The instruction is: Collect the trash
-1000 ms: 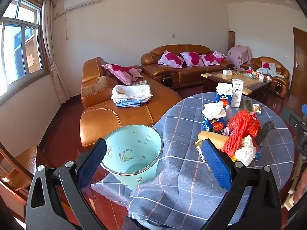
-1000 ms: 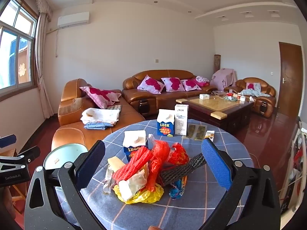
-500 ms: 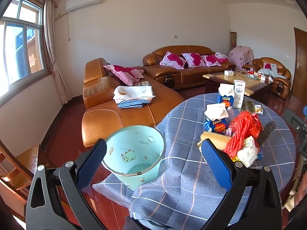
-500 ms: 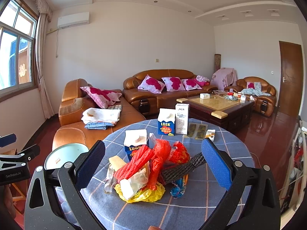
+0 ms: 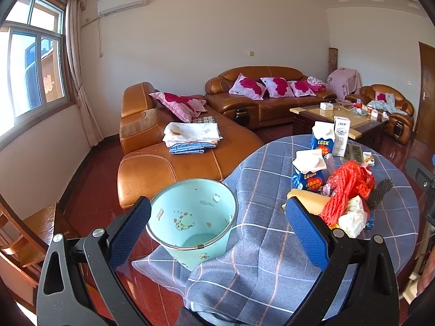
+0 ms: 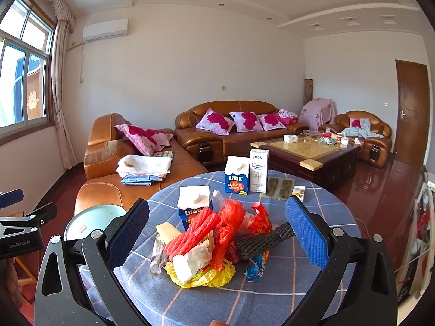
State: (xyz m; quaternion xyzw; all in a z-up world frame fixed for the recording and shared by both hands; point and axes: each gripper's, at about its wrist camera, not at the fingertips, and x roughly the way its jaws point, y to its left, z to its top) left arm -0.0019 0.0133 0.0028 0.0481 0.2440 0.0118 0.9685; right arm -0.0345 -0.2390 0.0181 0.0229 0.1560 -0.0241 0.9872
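Lying heaped on the near middle of the round desk (image 6: 312,293): a trash pile (image 6: 214,244) of red netting (image 6: 195,231), red plastic bag (image 6: 231,225), yellow bag (image 6: 206,277), white crumpled paper (image 6: 193,260), dark mesh sleeve (image 6: 263,241) and a blue wrapper (image 6: 254,266). Leaning against the pile's far left side, a blue carton (image 6: 193,206) with a white top. Standing farther back, upright and side by side, a second blue carton (image 6: 237,175) and a white milk box (image 6: 258,169); lying just right of them, flat packets (image 6: 280,187) and a small box (image 6: 298,192).

Hovering just over the near edge of the desk, the right tool (image 6: 217,231), spread wide, gripping nothing, framing the pile between blue pads (image 6: 307,233).

Standing beside the desk's left edge, partly behind the hanging checked cloth (image 5: 258,258), a pale blue bin (image 5: 193,217) with cartoon prints, looking bare inside. Hanging above and near it, the left tool (image 5: 217,231), also spread wide, carrying nothing; its right pad (image 5: 307,233) overlapping the pile's (image 5: 348,198) left side in the left view, touching or apart impossible to tell.

Stretching beyond on the left and far side, a brown leather sofa (image 5: 174,146) bearing pink cushions (image 5: 179,103) and folded cloths (image 5: 190,135); sitting far right, a coffee table (image 6: 307,152) and an armchair (image 6: 361,127).
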